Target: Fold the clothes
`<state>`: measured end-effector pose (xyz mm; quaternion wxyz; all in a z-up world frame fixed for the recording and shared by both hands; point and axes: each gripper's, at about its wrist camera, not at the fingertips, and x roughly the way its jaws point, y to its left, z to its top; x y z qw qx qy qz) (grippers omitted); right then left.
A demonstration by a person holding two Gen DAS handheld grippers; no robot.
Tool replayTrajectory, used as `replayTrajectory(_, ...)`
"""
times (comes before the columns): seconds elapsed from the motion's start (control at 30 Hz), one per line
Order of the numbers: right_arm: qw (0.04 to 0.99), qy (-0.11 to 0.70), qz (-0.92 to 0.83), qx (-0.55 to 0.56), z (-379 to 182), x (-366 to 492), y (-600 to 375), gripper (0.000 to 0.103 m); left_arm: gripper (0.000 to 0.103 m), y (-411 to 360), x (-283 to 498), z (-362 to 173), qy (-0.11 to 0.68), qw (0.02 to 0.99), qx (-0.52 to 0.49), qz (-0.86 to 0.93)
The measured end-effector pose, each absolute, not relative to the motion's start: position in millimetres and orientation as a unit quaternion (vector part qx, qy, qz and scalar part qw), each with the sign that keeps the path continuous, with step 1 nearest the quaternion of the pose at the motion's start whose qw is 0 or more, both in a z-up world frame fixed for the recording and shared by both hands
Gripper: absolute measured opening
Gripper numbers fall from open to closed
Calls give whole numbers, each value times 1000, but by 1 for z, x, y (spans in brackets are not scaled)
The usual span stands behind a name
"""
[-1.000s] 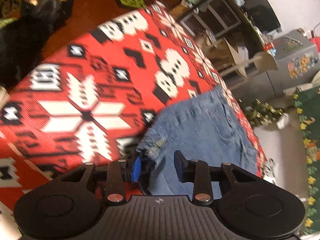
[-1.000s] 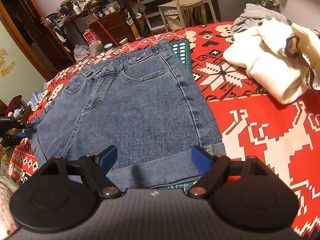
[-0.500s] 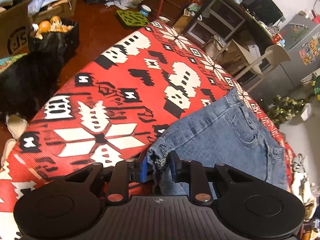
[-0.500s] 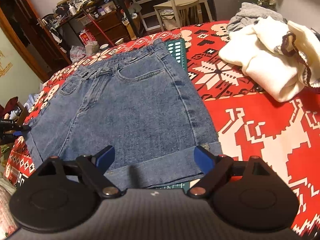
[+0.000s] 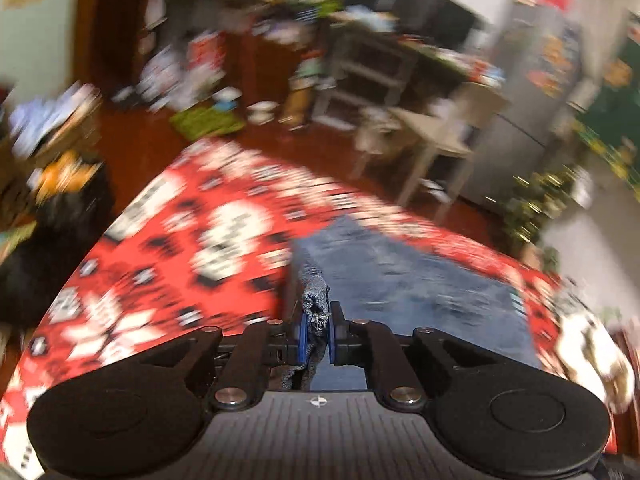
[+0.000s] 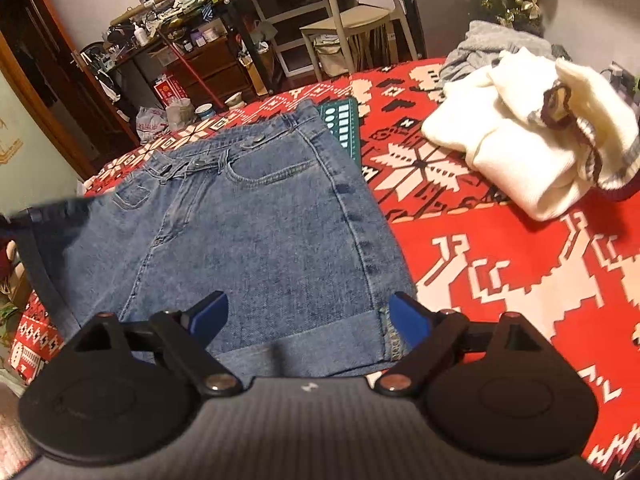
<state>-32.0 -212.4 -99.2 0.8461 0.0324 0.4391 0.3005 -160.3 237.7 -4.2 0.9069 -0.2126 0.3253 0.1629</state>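
Observation:
Blue denim shorts (image 6: 248, 232) lie flat on the red patterned blanket (image 6: 520, 280), waistband away from me. In the left wrist view, which is motion-blurred, my left gripper (image 5: 317, 328) has its jaws closing, and the blue pads pinch a bunched hem corner of the shorts (image 5: 400, 280). In the right wrist view that corner (image 6: 56, 208) is raised off the blanket at the far left. My right gripper (image 6: 308, 312) stands wide open just above the near rolled cuff, with nothing between its fingers.
A pile of white knitwear (image 6: 520, 160) and a grey garment (image 6: 492, 40) lie at the right. A green mat (image 6: 340, 124) pokes out beyond the waistband. A beige chair (image 6: 344, 12) and cluttered shelves stand behind. A dark shape (image 5: 52, 240) sits left of the blanket.
My left gripper has closed onto the hem corner and risen with it, lifting that side of the shorts. The right gripper has stayed in place, still open.

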Motion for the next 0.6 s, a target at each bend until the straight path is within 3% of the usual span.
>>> replayTrajectory(0.27,857,417,299,40,-86,-34,-224,90,9,140,-124,23,340,923,-179,29)
replayTrajectory(0.6,864,410,281,75,-83,-28,-245,90,9,59,-66,-24,407,894,-174,-65)
